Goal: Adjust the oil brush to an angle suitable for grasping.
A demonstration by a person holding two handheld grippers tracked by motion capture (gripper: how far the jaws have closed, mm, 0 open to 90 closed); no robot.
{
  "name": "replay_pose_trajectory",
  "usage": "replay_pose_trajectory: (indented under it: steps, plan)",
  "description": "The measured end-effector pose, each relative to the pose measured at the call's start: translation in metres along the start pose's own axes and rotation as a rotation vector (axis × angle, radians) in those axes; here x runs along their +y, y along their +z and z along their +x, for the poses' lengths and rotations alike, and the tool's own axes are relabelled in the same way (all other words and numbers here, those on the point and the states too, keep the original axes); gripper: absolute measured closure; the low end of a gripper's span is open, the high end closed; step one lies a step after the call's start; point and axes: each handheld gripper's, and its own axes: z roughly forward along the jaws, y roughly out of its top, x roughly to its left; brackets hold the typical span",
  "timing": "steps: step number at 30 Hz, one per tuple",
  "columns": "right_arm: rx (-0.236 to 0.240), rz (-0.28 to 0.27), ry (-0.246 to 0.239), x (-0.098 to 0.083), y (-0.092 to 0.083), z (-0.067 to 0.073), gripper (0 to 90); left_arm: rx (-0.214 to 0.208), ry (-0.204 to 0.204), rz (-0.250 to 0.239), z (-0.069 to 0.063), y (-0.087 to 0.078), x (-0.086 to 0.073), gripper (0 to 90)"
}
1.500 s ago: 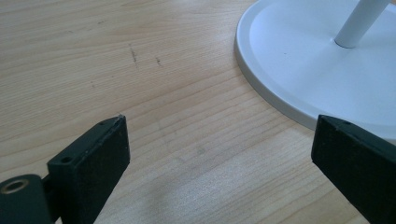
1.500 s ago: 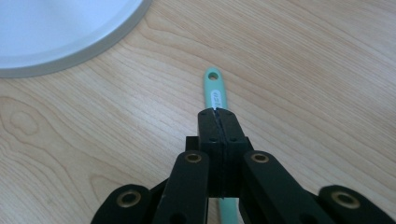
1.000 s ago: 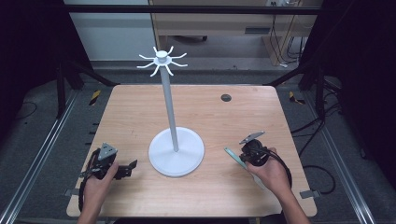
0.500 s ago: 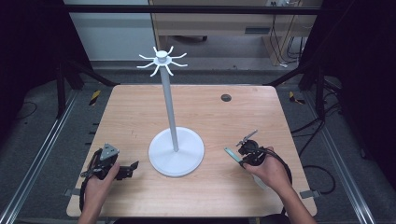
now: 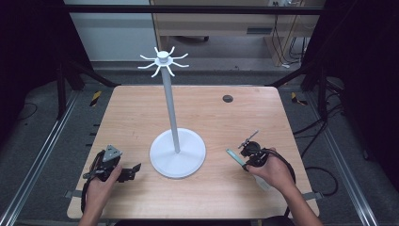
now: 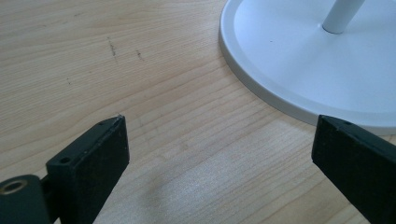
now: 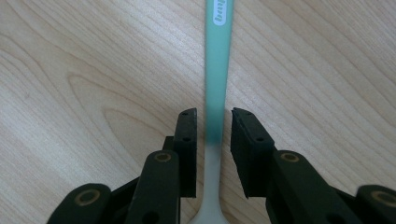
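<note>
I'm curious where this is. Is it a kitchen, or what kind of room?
Probably a lab or workshop, not a kitchen: a wooden table set in a dark metal frame, loose cables on the grey floor, and a hand-held gripper.

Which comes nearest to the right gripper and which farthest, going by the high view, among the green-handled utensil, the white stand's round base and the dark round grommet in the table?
Measured from the right gripper:
1. Green-handled utensil: between its jaws, near the table's right front.
2. Round base of the white stand: to its left, mid-table.
3. Dark grommet: beyond it, near the far edge.
</note>
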Motion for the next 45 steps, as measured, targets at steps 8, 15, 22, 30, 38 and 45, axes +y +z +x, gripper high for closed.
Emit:
replay_pose_trajectory:
  steps: [8,15,22,30,38,45]
  plan:
    - [0.009,0.037,-0.013,0.002,0.003,0.0,74.0,0.001,0.008,0.001,0.0,0.0,0.0,3.7]
    - [0.009,0.043,-0.035,0.003,0.006,0.0,76.2,0.002,0.012,0.002,-0.001,0.0,0.0,3.7]
    - [0.011,0.051,-0.026,0.004,0.006,-0.001,79.1,0.0,0.013,0.004,-0.001,0.0,0.0,3.7]
    - [0.009,0.056,-0.014,0.004,0.006,-0.001,81.7,0.001,0.012,0.004,-0.001,0.0,0.0,3.7]
    - [0.009,0.039,-0.01,0.002,0.005,0.0,82.5,0.001,0.013,0.004,-0.001,0.0,0.0,3.7]
    - [0.009,-0.018,-0.008,0.003,-0.008,-0.005,82.6,-0.001,0.014,0.006,-0.001,0.0,0.0,3.7]
